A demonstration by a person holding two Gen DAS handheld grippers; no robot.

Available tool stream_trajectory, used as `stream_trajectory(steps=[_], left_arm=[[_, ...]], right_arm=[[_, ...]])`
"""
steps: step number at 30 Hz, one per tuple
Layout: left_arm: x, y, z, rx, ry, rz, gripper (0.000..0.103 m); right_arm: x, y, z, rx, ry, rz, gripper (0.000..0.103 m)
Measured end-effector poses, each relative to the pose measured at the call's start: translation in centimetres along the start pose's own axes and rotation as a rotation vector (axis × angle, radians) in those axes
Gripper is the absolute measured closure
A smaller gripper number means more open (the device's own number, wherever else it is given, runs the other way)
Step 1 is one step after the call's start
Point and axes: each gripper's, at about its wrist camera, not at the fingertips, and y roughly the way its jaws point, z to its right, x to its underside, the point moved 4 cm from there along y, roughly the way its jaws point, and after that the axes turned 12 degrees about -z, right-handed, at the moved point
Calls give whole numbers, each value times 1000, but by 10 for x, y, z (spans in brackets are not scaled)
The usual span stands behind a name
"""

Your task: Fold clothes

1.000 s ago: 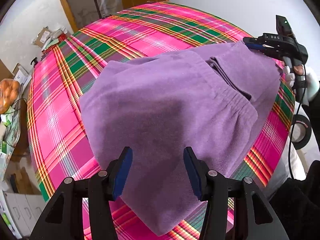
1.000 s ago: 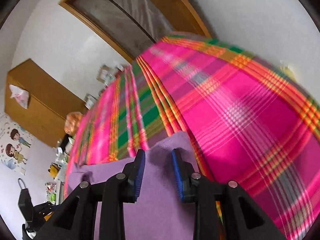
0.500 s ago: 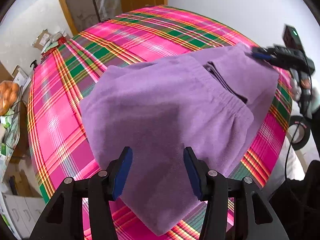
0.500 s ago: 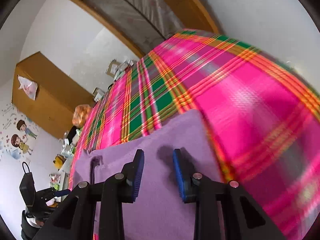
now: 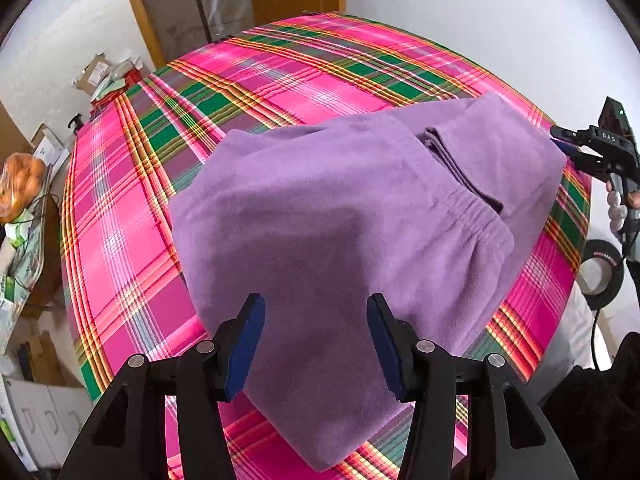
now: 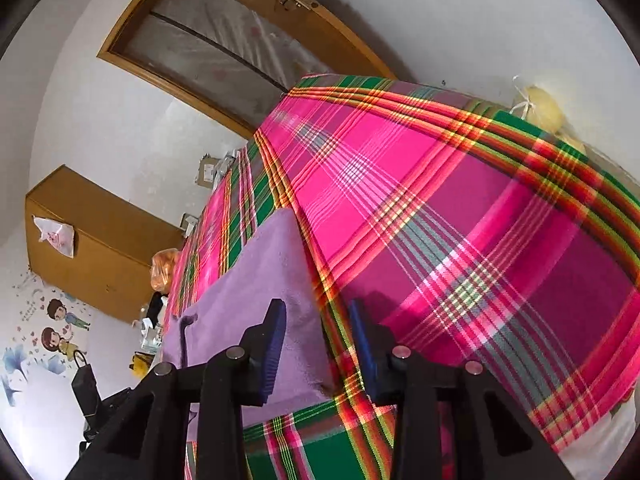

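1. left wrist view: purple garment (image 5: 340, 232) lying folded over on the plaid bed cover (image 5: 120, 240), elastic waistband layer on top, one corner hanging toward the near edge.
2. compared with a second ago: right tool (image 5: 568, 148) no longer over the far corner of the cloth, now off past the garment's right edge. looks like that corner got let go, so probably one fold just laid down and the next one still to set up.
3. right wrist view: right tool (image 6: 316, 344) with jaws opening, nothing pinched. left pad over the purple edge (image 6: 256, 292), right pad over the bare plaid (image 6: 460, 220), so straddling the hem rather than gripping it.
4. left tool (image 5: 316, 344) spread wide, same as a second ago, hovering above the near part of the garment with cloth showing between the pads but no pinch visible.
5. can't tell whether either tool actually brushes the fabric.
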Motion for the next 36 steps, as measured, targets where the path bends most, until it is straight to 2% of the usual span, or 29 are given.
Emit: stream_trajectory(steps=[8,16,23,28,33,34,36], left_arm=[[3,-2,0,0,4,4,48],[4,-7,-4,-3,-5,19,48],[2,-6,-7,6,-13,18,48],[1,-5,-4,2,-6,15,48],[3,-9,-7,-4,-15,24,48],[3,-10,-8,-5,-17,26,48],[3,-12,-9,-5,-23,32,48]], right_arm=[[-4,13,-17,1,-103,-113,65],[-15,34,-34,45,-194,-170,63],[4,26,-31,7,-180,-260,63],[2,28,-27,-43,-124,-265,64],[-2,41,-34,-69,-121,-264,64],[-3,43,-35,-68,-120,-267,64],[-5,44,-33,-50,-97,-268,80]])
